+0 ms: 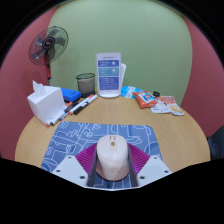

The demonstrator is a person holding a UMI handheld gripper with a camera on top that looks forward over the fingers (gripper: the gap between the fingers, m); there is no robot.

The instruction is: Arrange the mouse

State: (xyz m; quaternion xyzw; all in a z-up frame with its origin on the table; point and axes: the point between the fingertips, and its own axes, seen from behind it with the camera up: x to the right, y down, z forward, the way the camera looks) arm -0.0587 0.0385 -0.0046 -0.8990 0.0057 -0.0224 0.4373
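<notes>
Jaws (113, 168) clamp rounded pale-pink mouse (113, 158) over patterned mat (95, 133).

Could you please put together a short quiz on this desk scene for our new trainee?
1. True or false: the mouse lies between the fingers of the tongs.
2. What does the mouse rest on? A) the patterned mouse mat B) the tissue box C) the bare table
3. Which device stands beyond the tissue box, at the table's far side?

Key: 1 true; 2 A; 3 the desk fan.
</notes>
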